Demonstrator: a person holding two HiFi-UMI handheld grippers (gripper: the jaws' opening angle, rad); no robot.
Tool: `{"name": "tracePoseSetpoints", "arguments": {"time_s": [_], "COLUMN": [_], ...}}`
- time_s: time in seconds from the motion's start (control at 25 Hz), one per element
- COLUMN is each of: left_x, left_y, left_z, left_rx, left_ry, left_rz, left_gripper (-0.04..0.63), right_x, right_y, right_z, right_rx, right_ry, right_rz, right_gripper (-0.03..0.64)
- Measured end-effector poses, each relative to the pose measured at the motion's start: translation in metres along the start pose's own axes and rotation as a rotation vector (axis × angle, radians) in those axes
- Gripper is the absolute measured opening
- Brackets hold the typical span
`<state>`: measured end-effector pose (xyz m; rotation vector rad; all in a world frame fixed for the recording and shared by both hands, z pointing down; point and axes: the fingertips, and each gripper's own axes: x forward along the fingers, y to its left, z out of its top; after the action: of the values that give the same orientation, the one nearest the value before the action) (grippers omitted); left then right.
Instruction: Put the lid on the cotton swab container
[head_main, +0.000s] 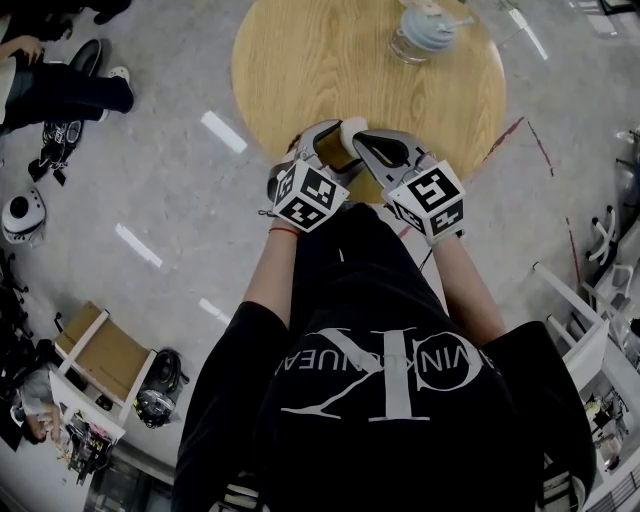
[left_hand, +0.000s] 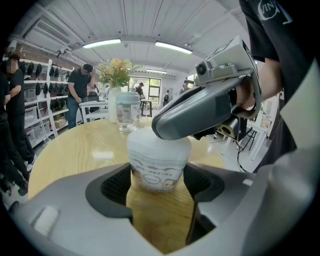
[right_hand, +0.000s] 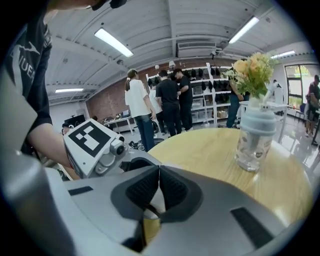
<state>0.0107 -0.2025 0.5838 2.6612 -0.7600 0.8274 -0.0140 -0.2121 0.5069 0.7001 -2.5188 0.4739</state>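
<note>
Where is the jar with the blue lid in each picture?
Head view: the jar is at the top, on the round wooden table.
Left gripper view: left of middle, beyond the white container.
Right gripper view: right side, under the flowers.
Shared landmark: the round wooden table under it.

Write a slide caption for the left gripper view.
Left tongs clasp the cotton swab container on the wooden table; right tongs rest on its white lid.
</note>
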Motion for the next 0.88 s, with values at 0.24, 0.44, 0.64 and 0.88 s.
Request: {"name": "tracePoseSetpoints", "arguments": {"time_s": [0.24, 0.44, 0.64, 0.88], "left_x": [0.0001, 0.0014, 0.0002, -0.0035], "left_y": [0.0006, 0.0004, 0.0012, 0.0010], "left_z": [0.0004, -0.0001, 0.0006, 0.0018], "left_rx": [0.002, 0.007, 0.009, -0.030], "left_ry": [0.006, 0.014, 0.018, -0.022], "left_rz": [0.003, -0.004, -0.012, -0.016], "left_gripper": [0.336, 0.337, 0.337, 0.337], "right_x": [0.0025, 0.0025, 0.0025, 0.0024], "right_y": [0.0019, 0.0006, 0.0013, 0.0004], "right_z": [-0.0008, -0.0016, 0.0002, 0.0010], "right_rx": [-0.056, -0.043, -0.052, -0.025], "right_ry": [0.053, 0.045, 0.031, 0.018], "right_rz": [-0.023, -0.026, -0.031, -0.022], "right_gripper": [0.017, 0.017, 0.017, 0.017]}}
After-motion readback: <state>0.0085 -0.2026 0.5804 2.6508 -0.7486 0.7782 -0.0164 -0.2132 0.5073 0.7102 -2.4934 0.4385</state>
